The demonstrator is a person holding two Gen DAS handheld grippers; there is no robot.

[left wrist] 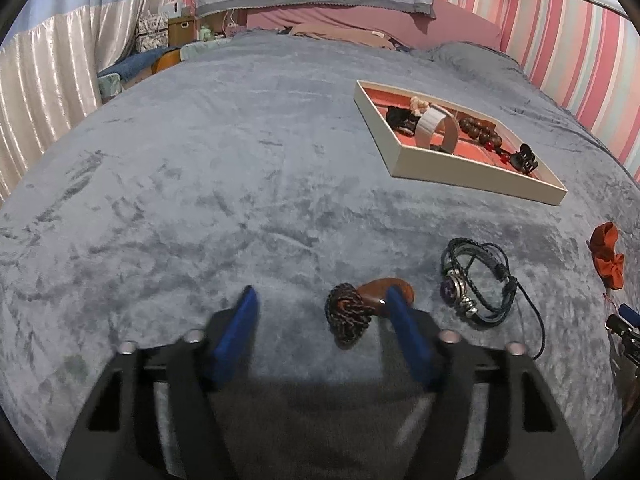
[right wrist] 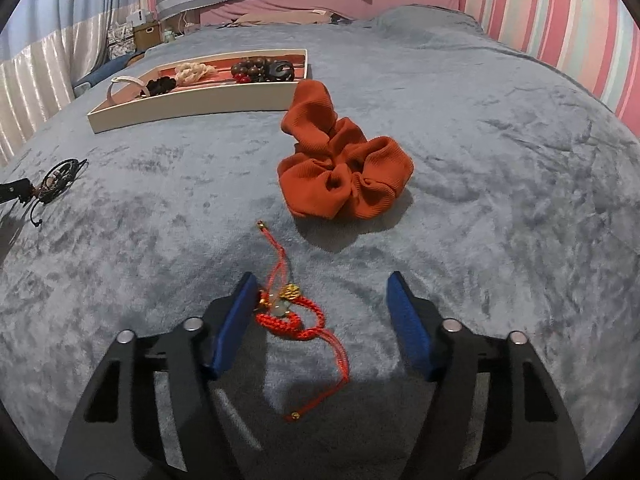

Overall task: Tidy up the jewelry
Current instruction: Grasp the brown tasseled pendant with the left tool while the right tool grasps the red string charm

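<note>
Jewelry lies scattered on a grey-blue blanket (left wrist: 200,200), some of it already in a cream tray (left wrist: 460,168) with a red lining.

From the left wrist view, going left to right: the left gripper (left wrist: 320,300) hangs just above the blanket with its blue fingers (left wrist: 240,328) spread wide and nothing between them. A dark braided ring (left wrist: 348,314) sits between the fingertips, against a brown oval piece (left wrist: 380,288) that the right finger partly hides. Just beyond lies a black cord bracelet (left wrist: 480,284) with a round charm. Farther back, the tray holds a white cuff (left wrist: 434,126), brown beads (left wrist: 478,130) and a black claw clip (left wrist: 528,158).

From the right wrist view: the right gripper (right wrist: 320,292) is likewise parted and grasps nothing. A red string bracelet (right wrist: 296,312) with gold beads lies between its fingers, touching the left one. Ahead of it, apart from the string, sits an orange scrunchie (right wrist: 344,160), just in front of the tray's corner.
</note>
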